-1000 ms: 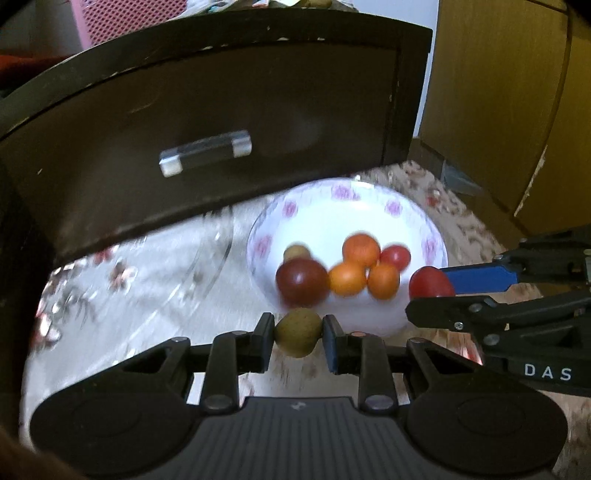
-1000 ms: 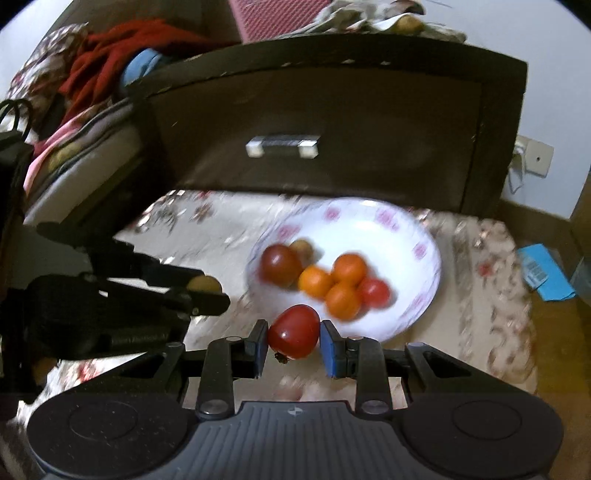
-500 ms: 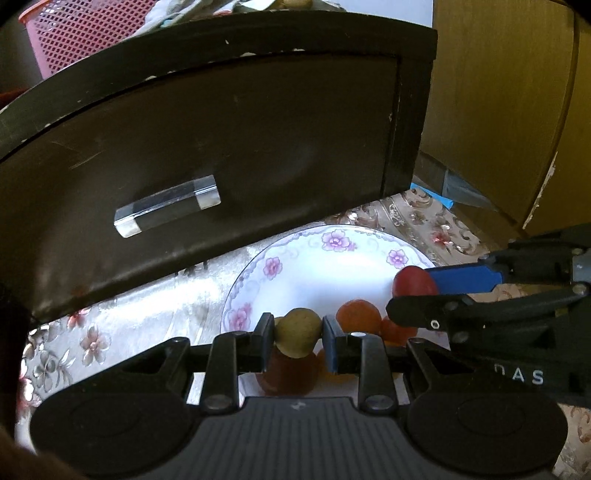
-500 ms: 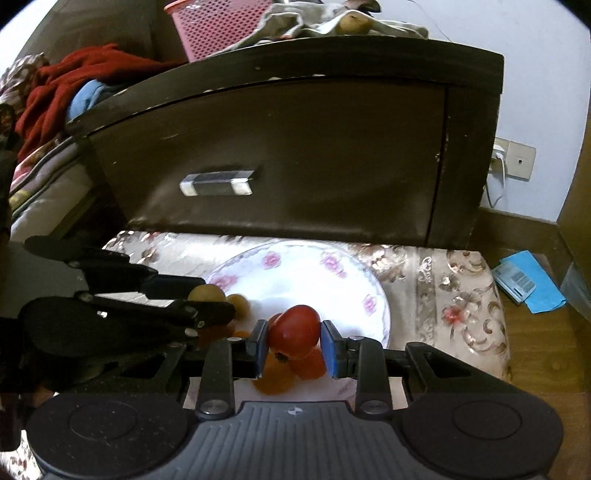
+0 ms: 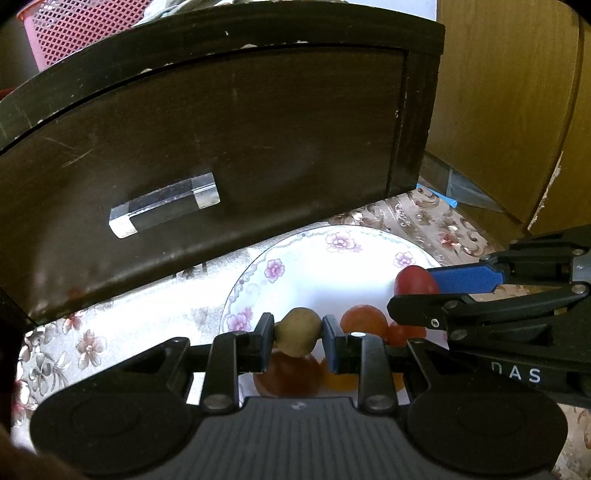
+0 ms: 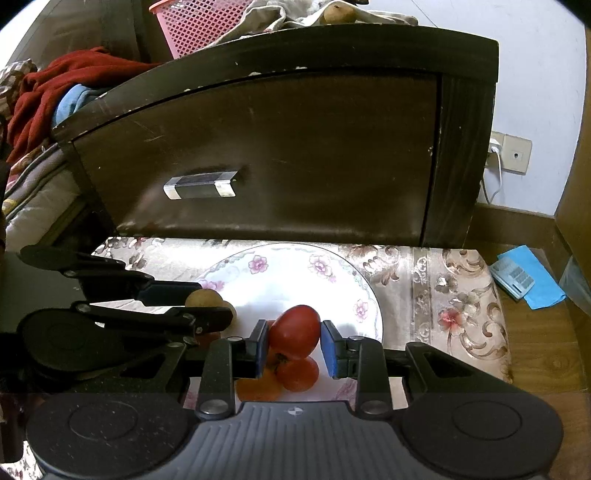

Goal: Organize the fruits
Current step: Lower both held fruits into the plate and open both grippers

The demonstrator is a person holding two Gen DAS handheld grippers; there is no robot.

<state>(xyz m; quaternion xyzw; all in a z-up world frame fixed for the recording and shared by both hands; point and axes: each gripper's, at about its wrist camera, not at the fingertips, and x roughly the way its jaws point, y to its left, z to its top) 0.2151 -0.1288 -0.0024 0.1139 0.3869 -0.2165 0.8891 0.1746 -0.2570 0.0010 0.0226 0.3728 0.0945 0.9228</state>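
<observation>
My left gripper [image 5: 297,332] is shut on a small brown-green kiwi [image 5: 297,331] and holds it above the near part of a white flowered bowl [image 5: 314,269]. My right gripper [image 6: 294,341] is shut on a red tomato [image 6: 294,331] over the same bowl [image 6: 288,277]. In the bowl lie orange fruits [image 5: 364,320], a dark red fruit [image 5: 288,373] and a small red tomato [image 6: 297,373], partly hidden by the fingers. Each gripper shows in the other's view: the right one [image 5: 413,284] with its tomato, the left one [image 6: 207,304] with its kiwi.
A dark wooden cabinet with a clear handle [image 5: 164,205] stands right behind the bowl. The bowl sits on a floral cloth [image 6: 443,295]. A wooden wardrobe [image 5: 517,92] is at the right. A blue packet [image 6: 528,282] lies on the floor. A pink basket [image 6: 199,26] tops the cabinet.
Both grippers have moved forward over the bowl, each still holding its fruit. The bowl's fruits have slid under the fingers in both views.
</observation>
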